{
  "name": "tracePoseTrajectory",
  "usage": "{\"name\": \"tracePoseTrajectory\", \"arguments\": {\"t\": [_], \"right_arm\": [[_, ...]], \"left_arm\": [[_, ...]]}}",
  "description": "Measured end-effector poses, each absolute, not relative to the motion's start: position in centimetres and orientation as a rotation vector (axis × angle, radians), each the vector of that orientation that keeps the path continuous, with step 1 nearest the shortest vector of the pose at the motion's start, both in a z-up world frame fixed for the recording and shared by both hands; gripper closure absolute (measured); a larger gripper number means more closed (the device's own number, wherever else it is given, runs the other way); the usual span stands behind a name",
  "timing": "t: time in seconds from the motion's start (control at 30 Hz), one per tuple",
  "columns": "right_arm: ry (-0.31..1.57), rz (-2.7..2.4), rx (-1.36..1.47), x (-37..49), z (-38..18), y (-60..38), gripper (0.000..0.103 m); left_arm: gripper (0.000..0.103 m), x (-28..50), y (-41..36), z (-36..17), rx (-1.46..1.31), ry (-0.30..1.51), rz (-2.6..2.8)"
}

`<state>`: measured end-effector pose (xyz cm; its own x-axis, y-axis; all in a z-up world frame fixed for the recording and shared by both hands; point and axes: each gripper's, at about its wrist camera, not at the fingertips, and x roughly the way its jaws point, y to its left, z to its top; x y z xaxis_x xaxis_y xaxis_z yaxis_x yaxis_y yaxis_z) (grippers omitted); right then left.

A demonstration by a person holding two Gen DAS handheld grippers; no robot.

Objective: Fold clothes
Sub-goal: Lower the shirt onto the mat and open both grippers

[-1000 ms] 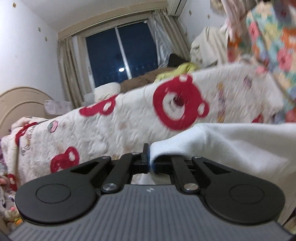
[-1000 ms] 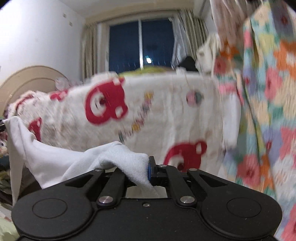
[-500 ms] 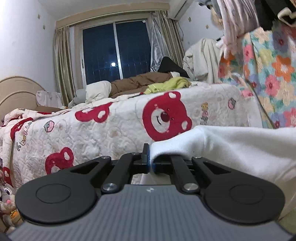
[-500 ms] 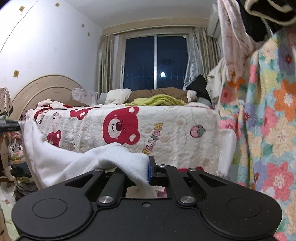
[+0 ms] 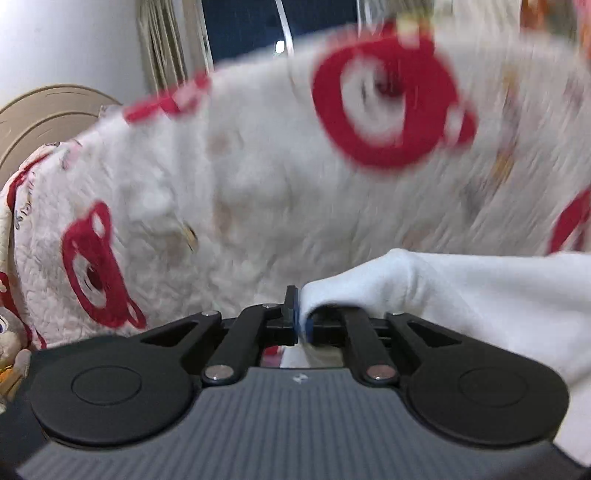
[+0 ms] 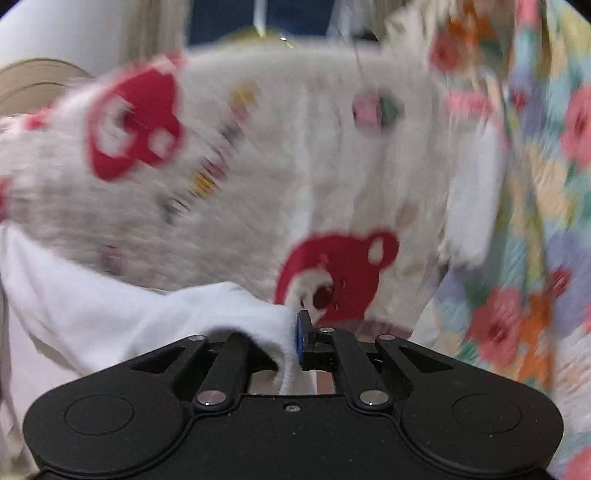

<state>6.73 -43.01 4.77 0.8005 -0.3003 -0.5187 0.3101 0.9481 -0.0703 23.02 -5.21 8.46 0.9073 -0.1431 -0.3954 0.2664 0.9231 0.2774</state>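
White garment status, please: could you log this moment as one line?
left tongs: shut on white garment | right tongs: shut on it | garment spans both | bear-print bedspread ahead | views blurred

Both wrist views close, low, facing the shared bear-print quilt [image 5: 258, 177]

Home bedroom: bed with bear-print quilt [image 5: 258, 177], curved headboard [image 5: 40, 110], curtained window [image 5: 236, 26].

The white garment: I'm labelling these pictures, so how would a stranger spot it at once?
Find the bed draped in a white quilt printed with red bears. In front of it hangs the white garment, pinched at each end by the left tongs and right tongs. Unlike the quilt and the flowered cloth, it is plain and unprinted.
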Motion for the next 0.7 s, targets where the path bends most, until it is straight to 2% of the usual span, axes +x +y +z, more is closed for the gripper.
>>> {"name": "tracePoseTrajectory", "arguments": {"t": [0.03,0.1,0.3,0.5,0.63,0.7], "right_arm": [[0.605,-0.379,-0.027,8.7,2.6,-42.9,0.060],[0.714,-0.465,-0.083,11.4,-1.8,-42.5,0.058],[0.803,-0.310,0.217,4.8,-10.6,-39.3,0.057],[0.866,-0.228,0.537,-4.3,-15.5,-38.1,0.054],[0.865,-0.206,0.704,-7.4,-15.7,-37.1,0.052],[0.877,-0.176,0.727,-7.7,-15.8,-36.2,0.050]], "left_arm": [[0.057,23.9,-6.0,6.2,0.369,0.408,-0.203],[0.048,24.9,-6.8,1.8,0.421,0.490,-0.211],[0.048,18.5,-2.2,-7.7,0.478,0.718,-0.438],[0.048,13.6,2.8,-8.9,0.427,0.789,-0.498],[0.048,10.3,4.5,-7.6,0.376,0.728,-0.493],[0.048,9.4,4.9,-7.7,0.338,0.758,-0.512]]}}
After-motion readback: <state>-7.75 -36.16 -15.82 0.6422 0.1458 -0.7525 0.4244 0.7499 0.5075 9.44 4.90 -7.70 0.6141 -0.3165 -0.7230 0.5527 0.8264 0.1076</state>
